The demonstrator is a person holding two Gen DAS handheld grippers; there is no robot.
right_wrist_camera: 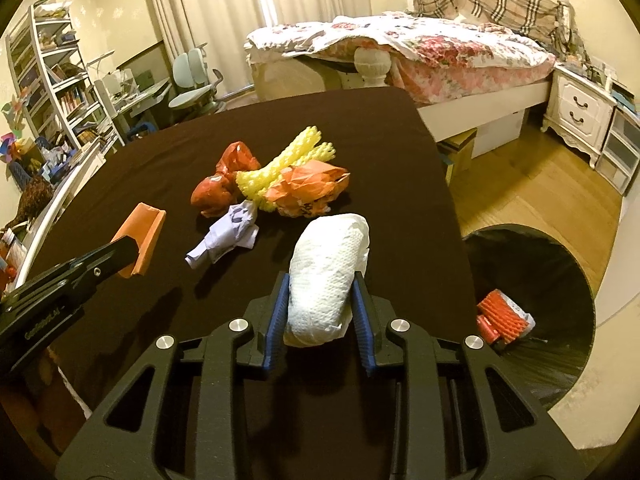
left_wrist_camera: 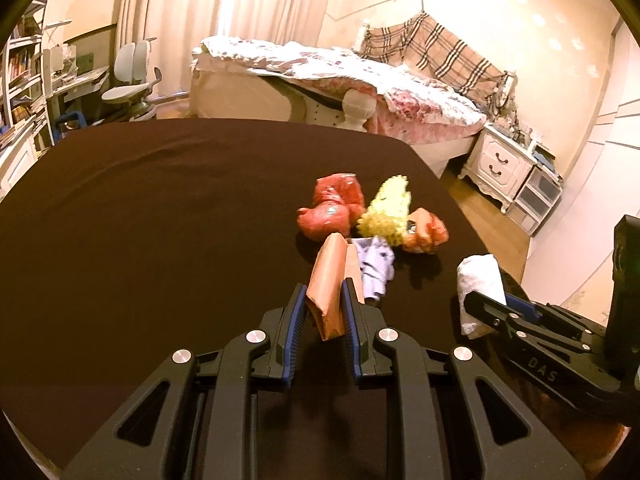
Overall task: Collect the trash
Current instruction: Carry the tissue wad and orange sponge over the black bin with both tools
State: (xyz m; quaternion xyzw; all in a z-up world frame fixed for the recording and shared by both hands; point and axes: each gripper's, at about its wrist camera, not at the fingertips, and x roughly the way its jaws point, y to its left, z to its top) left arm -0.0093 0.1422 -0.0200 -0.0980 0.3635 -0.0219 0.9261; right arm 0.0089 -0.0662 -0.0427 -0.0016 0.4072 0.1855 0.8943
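My left gripper (left_wrist_camera: 324, 296) is shut on an orange paper packet (left_wrist_camera: 330, 284), held above the dark table (left_wrist_camera: 160, 220); it shows at the left of the right wrist view (right_wrist_camera: 140, 240). My right gripper (right_wrist_camera: 320, 292) is shut on a white paper towel wad (right_wrist_camera: 328, 276), also seen in the left wrist view (left_wrist_camera: 480, 280). On the table lie a red plastic bag (right_wrist_camera: 220, 188), yellow foam netting (right_wrist_camera: 284, 164), an orange plastic bag (right_wrist_camera: 308, 188) and a crumpled pale purple paper (right_wrist_camera: 228, 236).
A black-lined trash bin (right_wrist_camera: 560, 280) stands on the floor right of the table and holds a red ribbed item (right_wrist_camera: 502, 316). A bed (right_wrist_camera: 420, 48), nightstand (right_wrist_camera: 580, 108), desk chair (right_wrist_camera: 192, 84) and bookshelf (right_wrist_camera: 52, 80) lie beyond.
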